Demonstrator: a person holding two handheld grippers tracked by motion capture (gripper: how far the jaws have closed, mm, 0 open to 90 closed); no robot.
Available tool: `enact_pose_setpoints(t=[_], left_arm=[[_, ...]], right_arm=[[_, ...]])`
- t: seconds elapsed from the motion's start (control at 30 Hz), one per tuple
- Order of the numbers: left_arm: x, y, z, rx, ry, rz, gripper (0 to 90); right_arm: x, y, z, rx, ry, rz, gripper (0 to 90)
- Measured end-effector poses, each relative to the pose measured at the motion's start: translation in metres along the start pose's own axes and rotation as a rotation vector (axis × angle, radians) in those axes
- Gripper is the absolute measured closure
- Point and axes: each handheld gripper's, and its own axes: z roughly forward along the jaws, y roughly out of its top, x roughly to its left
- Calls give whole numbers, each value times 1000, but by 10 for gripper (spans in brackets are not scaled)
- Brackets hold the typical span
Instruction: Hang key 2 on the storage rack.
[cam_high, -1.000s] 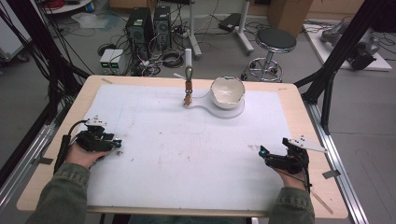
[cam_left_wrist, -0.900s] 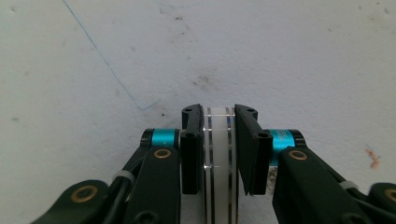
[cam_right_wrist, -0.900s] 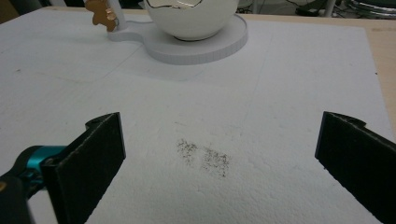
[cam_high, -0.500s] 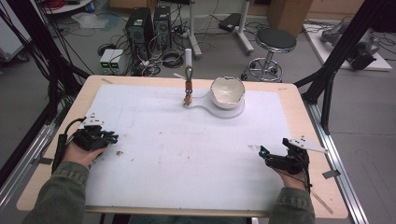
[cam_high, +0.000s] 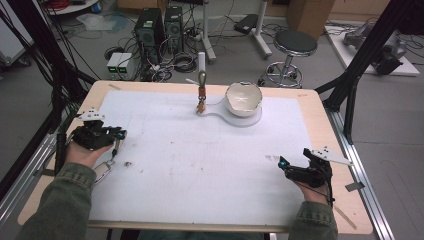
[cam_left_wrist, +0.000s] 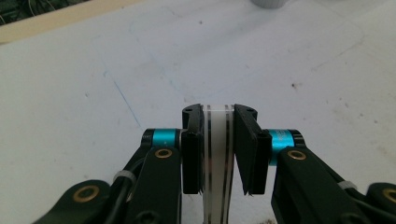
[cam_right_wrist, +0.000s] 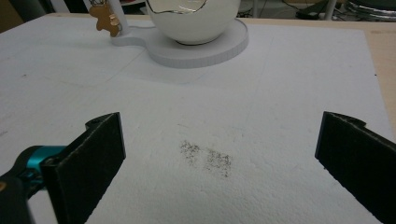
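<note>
Left gripper (cam_left_wrist: 218, 154), near-left, jaws pinching a striped translucent strip (cam_left_wrist: 217, 140); right gripper (cam_right_wrist: 219, 158) jaws spread, empty; risk: thin strip slips out if the grip slackens.

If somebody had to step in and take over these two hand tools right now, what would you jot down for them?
Left gripper: shut on a clear strip with dark lines, held low over the white board near its left edge.
Right gripper: open, holding nothing, near the board's right edge.
The white egg-shaped bowl sits on its white stand at the far side; a small brown figure hangs from the post beside it.
Done: the strip is picked up.
Left: probably carrying the strip toward the far side; neither gripper is near the bowl yet.
</note>
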Motion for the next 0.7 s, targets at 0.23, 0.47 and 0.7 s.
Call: enact_pose_setpoints(t=[0.23,0.47,0.7], left_arm=[[1,19,-1,-31,-19,-31,736],[1,35,-4,-74,-23,-40,735],[2,56,-6,-106,-28,-43,735]], right_arm=[[0,0,0,-7,2,3,5],[-1,0,-1,-9,4,5,5],[-1,0,-1,-9,7,10,5]])
